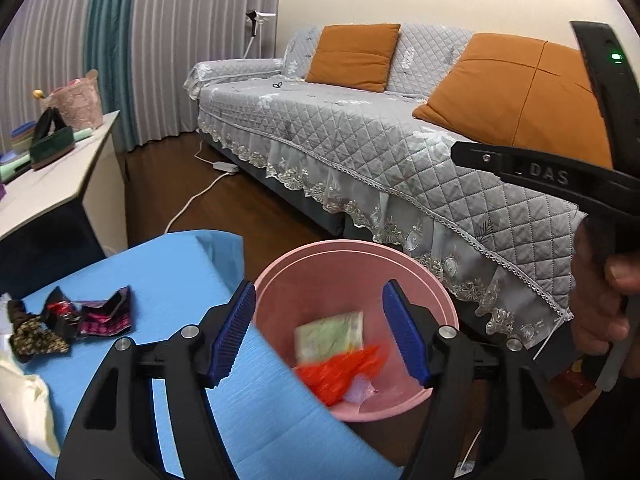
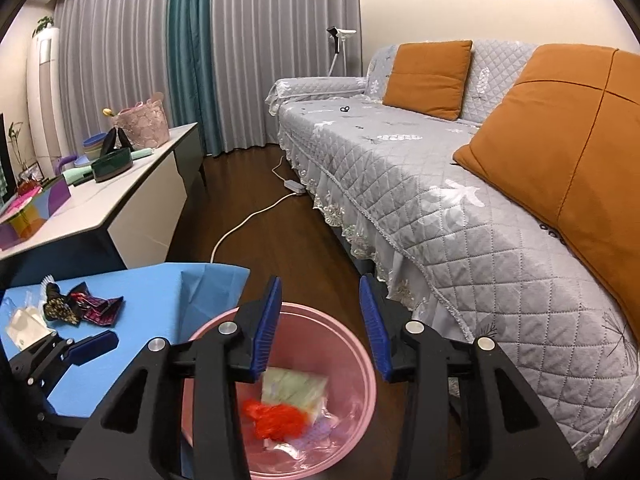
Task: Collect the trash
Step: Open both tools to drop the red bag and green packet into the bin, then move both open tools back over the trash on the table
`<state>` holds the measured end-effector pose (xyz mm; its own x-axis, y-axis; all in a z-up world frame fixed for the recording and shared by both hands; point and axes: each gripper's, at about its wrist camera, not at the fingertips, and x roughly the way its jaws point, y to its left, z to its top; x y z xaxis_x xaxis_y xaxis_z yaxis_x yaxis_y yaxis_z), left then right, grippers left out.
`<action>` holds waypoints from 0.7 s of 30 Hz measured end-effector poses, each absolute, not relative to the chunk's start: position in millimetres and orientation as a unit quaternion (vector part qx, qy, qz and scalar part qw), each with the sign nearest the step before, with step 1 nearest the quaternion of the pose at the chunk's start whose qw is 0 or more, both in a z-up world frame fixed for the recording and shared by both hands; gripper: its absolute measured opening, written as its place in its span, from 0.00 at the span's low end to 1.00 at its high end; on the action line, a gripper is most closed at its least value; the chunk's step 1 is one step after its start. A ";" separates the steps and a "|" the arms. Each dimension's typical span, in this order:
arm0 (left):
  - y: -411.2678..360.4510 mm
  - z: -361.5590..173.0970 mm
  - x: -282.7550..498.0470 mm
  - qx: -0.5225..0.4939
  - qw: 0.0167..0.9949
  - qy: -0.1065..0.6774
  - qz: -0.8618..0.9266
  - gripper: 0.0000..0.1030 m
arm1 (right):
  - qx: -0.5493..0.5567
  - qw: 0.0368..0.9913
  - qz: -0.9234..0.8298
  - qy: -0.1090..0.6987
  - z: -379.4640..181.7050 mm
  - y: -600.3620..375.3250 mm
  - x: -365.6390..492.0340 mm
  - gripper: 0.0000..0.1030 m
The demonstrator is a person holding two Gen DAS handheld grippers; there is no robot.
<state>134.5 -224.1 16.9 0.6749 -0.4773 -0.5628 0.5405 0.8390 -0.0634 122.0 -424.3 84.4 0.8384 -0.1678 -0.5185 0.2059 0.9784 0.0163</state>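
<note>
A pink bin stands on the floor between the blue table and the sofa. In it lie a pale green packet, blurred, and a red plastic bag. My left gripper hangs open over the bin with nothing between its pads; one of its blue pads shows in the right wrist view. My right gripper is open above the bin too, empty. Dark crumpled wrappers lie on the blue table beside a whitish bag.
A grey quilted sofa with orange cushions runs along the right. A white cable crosses the wood floor. A white sideboard at the left carries baskets and boxes. A hand grips the right tool.
</note>
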 end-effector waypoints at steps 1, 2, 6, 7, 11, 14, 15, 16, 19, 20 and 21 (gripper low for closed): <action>-220.9 18.7 131.9 0.054 0.914 0.291 -0.277 0.59 | 0.039 0.958 -0.094 0.267 86.0 -422.1 121.3 0.40; -214.9 22.1 127.4 0.053 0.916 0.289 -0.274 0.56 | 0.041 0.959 -0.090 0.266 88.1 -419.2 120.4 0.40; -189.3 36.4 110.8 0.050 0.923 0.280 -0.259 0.50 | 0.039 0.962 -0.073 0.259 95.6 -400.2 118.0 0.40; -184.0 39.2 107.7 0.049 0.925 0.278 -0.255 0.49 | 0.038 0.963 -0.069 0.258 97.0 -396.0 117.7 0.40; -149.7 52.8 91.9 0.040 0.934 0.270 -0.231 0.44 | 0.038 0.966 -0.045 0.252 105.2 -369.7 116.2 0.40; -121.3 59.4 79.8 0.031 0.941 0.263 -0.209 0.43 | 0.041 0.967 -0.026 0.248 111.0 -349.5 117.6 0.40; -111.5 60.8 76.6 0.027 0.944 0.261 -0.201 0.43 | 0.041 0.968 -0.020 0.247 112.2 -342.3 118.5 0.40; -100.6 61.3 73.8 0.023 0.946 0.259 -0.192 0.43 | 0.040 0.968 -0.011 0.246 113.2 -331.9 120.0 0.40; -73.3 58.6 70.2 0.011 0.953 0.255 -0.163 0.42 | 0.032 0.968 0.009 0.248 111.3 -308.7 124.7 0.40; -62.6 55.9 69.3 0.005 0.955 0.255 -0.151 0.42 | 0.029 0.968 0.015 0.250 110.0 -302.0 126.8 0.40; -54.3 53.5 69.4 0.001 0.956 0.256 -0.141 0.42 | 0.025 0.967 0.023 0.254 106.7 -293.0 130.5 0.40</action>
<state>69.4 -54.3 53.4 0.8291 -0.2702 -0.4894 0.2708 0.9600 -0.0713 130.5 -293.0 106.7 0.8695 0.0572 -0.4906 -0.0317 0.9977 0.0601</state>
